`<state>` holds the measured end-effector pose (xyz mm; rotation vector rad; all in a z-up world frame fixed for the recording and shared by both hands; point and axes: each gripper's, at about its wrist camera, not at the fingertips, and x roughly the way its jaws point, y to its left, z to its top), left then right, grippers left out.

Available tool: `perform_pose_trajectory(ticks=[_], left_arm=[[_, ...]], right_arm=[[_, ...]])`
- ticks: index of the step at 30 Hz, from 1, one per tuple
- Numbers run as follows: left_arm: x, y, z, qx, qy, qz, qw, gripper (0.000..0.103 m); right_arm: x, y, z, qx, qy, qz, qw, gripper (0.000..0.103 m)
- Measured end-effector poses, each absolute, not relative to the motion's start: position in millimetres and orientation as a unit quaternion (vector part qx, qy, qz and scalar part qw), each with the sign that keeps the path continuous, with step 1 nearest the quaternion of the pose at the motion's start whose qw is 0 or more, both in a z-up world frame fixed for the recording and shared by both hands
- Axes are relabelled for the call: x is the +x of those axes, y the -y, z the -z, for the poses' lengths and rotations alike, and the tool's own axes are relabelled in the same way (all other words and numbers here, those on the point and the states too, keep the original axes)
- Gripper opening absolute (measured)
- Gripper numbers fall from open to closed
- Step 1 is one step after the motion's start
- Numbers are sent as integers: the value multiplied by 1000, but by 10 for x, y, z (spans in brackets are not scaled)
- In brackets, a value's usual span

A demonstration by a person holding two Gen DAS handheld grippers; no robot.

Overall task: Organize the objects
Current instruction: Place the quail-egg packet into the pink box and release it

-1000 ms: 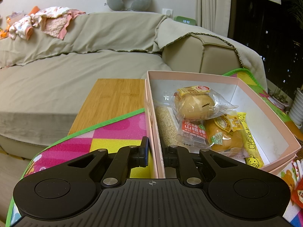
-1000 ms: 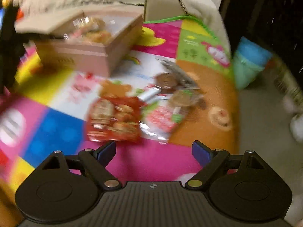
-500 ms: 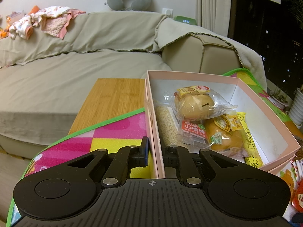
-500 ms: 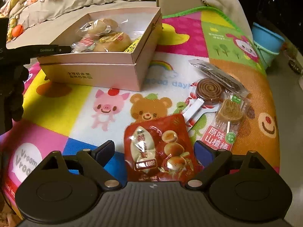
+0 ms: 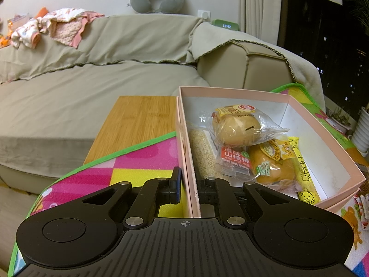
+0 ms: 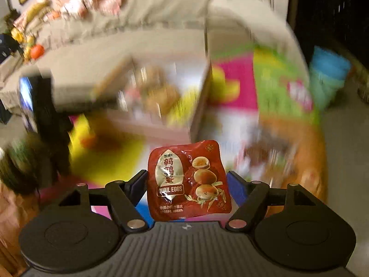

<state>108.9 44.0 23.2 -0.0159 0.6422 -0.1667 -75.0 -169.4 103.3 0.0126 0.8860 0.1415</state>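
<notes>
The pink box (image 5: 272, 97) on the colourful play mat (image 5: 143, 159) already holds part of the job: two wrapped buns, one at the far left (image 5: 239, 127) and one nearer (image 5: 272, 168), a red hawthorn packet (image 5: 235, 159), a yellow stick snack (image 5: 302, 170) along the right and a pale grain bar (image 5: 203, 154) against the left wall. The left gripper (image 5: 188, 184) has its fingers pressed together on the box's near left wall, one inside and one outside, seemingly steadying it. In the right wrist view the right gripper (image 6: 187, 184) has just been closing its fingers, which now clamp the red quail eggs pouch (image 6: 188, 182) by both side edges; the pouch hangs sharp against a blurred scene, clear of the mat, with the box beyond it to the far left. So this item looks to be in transit and not yet in the box. At least a few brown snacks (image 6: 260, 154) seem to remain on the mat to the right, too smeared to count, so I judge the sorting a little past halfway, with this drop and those pieces left
</notes>
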Motion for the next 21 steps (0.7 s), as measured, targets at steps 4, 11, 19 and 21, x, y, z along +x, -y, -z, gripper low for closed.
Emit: perform_pose_trajectory(ticks=[4, 11, 19, 21], left_arm=[[1089, -440, -234, -8, -315, 82, 945, 12], [1090, -441, -233, -8, -315, 82, 945, 12], [1087, -434, -228, -9, -316, 83, 945, 12], [1087, -435, -228, -9, -316, 83, 945, 12]], right_arm=[[-555, 1577, -1616, -4, -359, -70, 931, 74], [35, 1238, -1922, 28, -334, -95, 937, 74], [415, 908, -1627, 25, -369, -104, 923, 74], [464, 888, -1556, 31, -376, -98, 921, 75]])
